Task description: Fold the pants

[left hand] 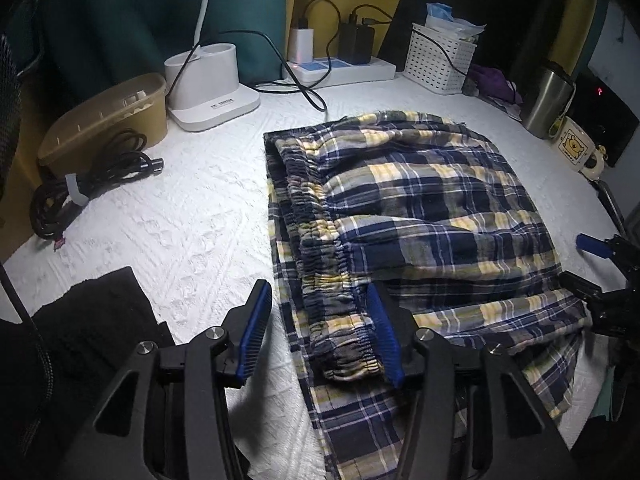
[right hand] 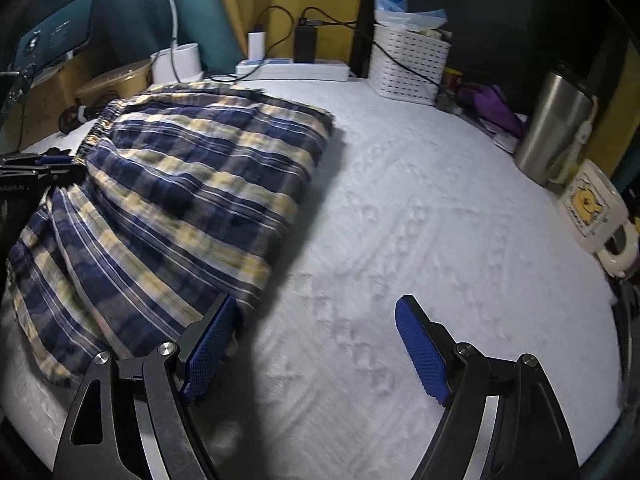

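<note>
Although the plaid pants (left hand: 420,208) already lie doubled over on the white textured tabletop (left hand: 192,216), the job looks unfinished to me, since a lower layer of the cloth trails out toward the near edge beneath the folded part. The elastic waistband (left hand: 320,240) sits on top along the left side of the bundle, bunched and gathered. The left hand-held gripper (left hand: 320,336) has its blue pads spread, with the near end of that waistband lying between them; neither pad seems to press the cloth, so I judge it either just let go or is lining up to pinch there. The right hand-held gripper (right hand: 316,348) is spread wide over bare tabletop, its left pad just beside the right edge of the pants and nothing held. One on each side, they seem placed to take both ends for another fold. A white basket (left hand: 440,56), a steel tumbler (left hand: 544,96) and a mug (left hand: 576,148) stand well clear at the back and right.
</note>
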The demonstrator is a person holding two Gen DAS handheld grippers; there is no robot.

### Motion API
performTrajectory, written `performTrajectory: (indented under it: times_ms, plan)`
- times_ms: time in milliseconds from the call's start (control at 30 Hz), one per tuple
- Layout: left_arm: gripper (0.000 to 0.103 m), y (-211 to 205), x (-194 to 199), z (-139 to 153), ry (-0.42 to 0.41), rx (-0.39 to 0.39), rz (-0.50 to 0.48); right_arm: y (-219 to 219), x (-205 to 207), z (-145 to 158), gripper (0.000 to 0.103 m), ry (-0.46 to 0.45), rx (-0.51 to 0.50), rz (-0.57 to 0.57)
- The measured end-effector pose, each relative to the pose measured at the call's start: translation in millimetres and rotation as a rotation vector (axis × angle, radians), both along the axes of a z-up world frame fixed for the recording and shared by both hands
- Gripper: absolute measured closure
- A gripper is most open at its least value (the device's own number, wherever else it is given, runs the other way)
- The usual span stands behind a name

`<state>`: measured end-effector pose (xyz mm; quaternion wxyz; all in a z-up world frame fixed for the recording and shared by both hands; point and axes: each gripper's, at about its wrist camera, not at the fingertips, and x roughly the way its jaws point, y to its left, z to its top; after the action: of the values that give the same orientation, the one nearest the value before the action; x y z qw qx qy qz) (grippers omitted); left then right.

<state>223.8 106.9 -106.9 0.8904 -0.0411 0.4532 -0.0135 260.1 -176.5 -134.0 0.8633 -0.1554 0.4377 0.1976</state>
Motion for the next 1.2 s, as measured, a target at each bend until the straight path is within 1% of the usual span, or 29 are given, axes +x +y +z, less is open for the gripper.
performTrajectory:
  times_ms: [67, 167, 267, 367, 433, 533, 667, 767, 833, 933, 1033, 1200]
  plan:
    - [0.053, 1, 0, 1, 0.002, 0.002, 0.016, -7, 0, -1, 0.022, 0.004, -0.02, -0.026]
    - [0.053, 0, -1, 7, -0.002, -0.018, 0.02, -19, -2, 2, 0.021, 0.015, 0.016, -0.057]
    - [0.053, -5, -7, 16, -0.024, -0.028, -0.003, -19, -6, 12, 0.021, -0.002, 0.061, -0.053]
    - [0.053, -8, -14, 24, -0.047, -0.041, -0.018, -10, -11, 20, 0.021, -0.007, 0.107, -0.02]
    - [0.053, -8, -16, 24, -0.045, -0.046, -0.022, 1, -14, 19, 0.021, 0.003, 0.102, 0.015]
    - [0.053, -7, -16, 16, -0.016, -0.038, -0.018, 13, -18, 9, 0.021, 0.023, 0.082, 0.047]
    - [0.052, -3, -17, -1, 0.035, -0.035, -0.014, 13, -22, -1, 0.022, 0.035, 0.056, 0.058]
    - [0.047, -3, -18, -9, 0.047, -0.028, -0.022, 9, -25, -3, 0.022, 0.03, 0.051, 0.066]
    - [0.046, -2, -19, -9, 0.038, -0.025, -0.028, 7, -27, -3, 0.022, 0.027, 0.049, 0.07]
    - [0.042, 0, -18, -8, 0.046, -0.02, -0.021, 2, -28, -3, 0.022, 0.034, 0.058, 0.071]
    - [0.042, 0, -19, -3, 0.044, 0.001, -0.013, 1, -27, -2, 0.022, 0.037, 0.058, 0.069]
    - [0.042, 9, -21, 13, 0.022, -0.003, 0.014, -5, -21, 5, 0.021, 0.054, 0.087, 0.057]
